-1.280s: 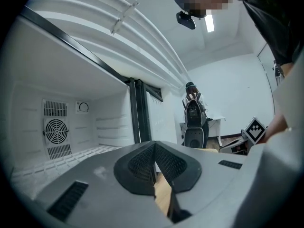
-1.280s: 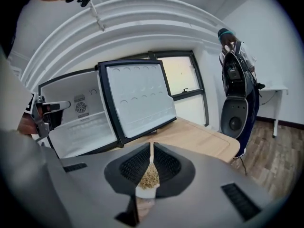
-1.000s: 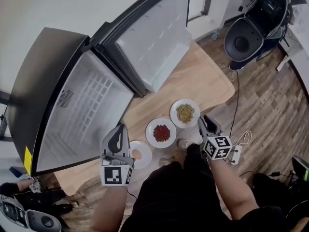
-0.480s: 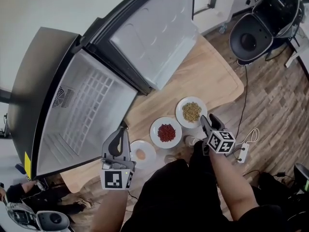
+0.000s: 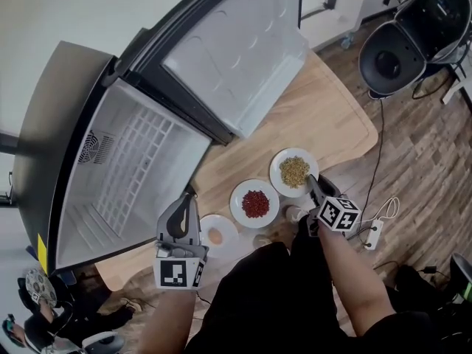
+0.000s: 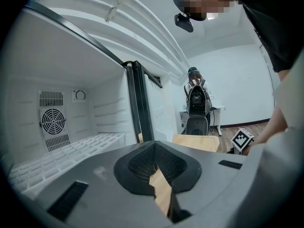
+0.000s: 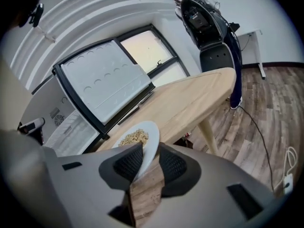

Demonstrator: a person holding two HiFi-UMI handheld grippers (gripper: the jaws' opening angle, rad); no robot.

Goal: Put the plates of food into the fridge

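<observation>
Right gripper (image 7: 149, 162) fingers, just closing, straddle the near rim of the grain plate (image 7: 138, 137), not yet pinching. Left gripper (image 6: 155, 165), fingers together, hangs farther off.

The grey two-jaw left gripper (image 5: 186, 198) is held level, jaws together and empty. The right gripper (image 5: 312, 181) is tilted down, its jaws just closing astride the rim of the white plate of grains (image 5: 275, 169).

small plate (image 5: 227, 226): food (image 5: 214, 236) too small to tell | grain plate (image 7: 151, 137): near rim behind right gripper (image 7: 149, 157)
</observation>
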